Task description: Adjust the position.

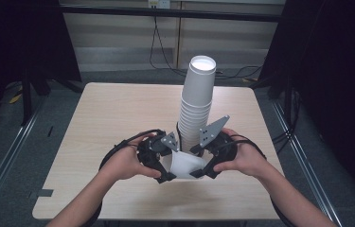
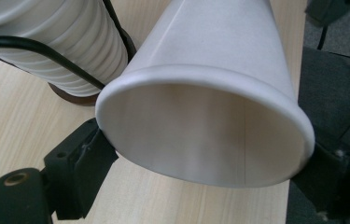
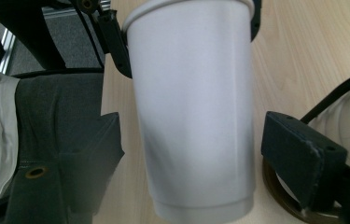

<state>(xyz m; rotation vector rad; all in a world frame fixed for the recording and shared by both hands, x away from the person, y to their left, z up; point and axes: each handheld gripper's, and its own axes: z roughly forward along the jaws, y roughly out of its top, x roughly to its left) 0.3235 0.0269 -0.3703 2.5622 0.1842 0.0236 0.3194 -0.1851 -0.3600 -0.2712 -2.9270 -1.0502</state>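
A single white paper cup (image 1: 186,165) lies on its side just above the wooden table, between both grippers. In the left gripper view its open mouth (image 2: 210,135) faces the camera, and my left gripper (image 2: 205,165) is shut on the rim, which is squeezed into an oval. In the right gripper view the cup's base end (image 3: 196,140) points at the camera between the jaws of my right gripper (image 3: 193,149). Those jaws stand open, with a thin gap on each side. A tall stack of white cups (image 1: 196,101) rises right behind the grippers.
The stack stands on a dark round base (image 2: 72,97) near the table's middle. The light wooden table (image 1: 113,118) has bare surface to the left, right and back. Its near edge is close to the hands, with the person's dark trousers (image 3: 60,107) just beyond it.
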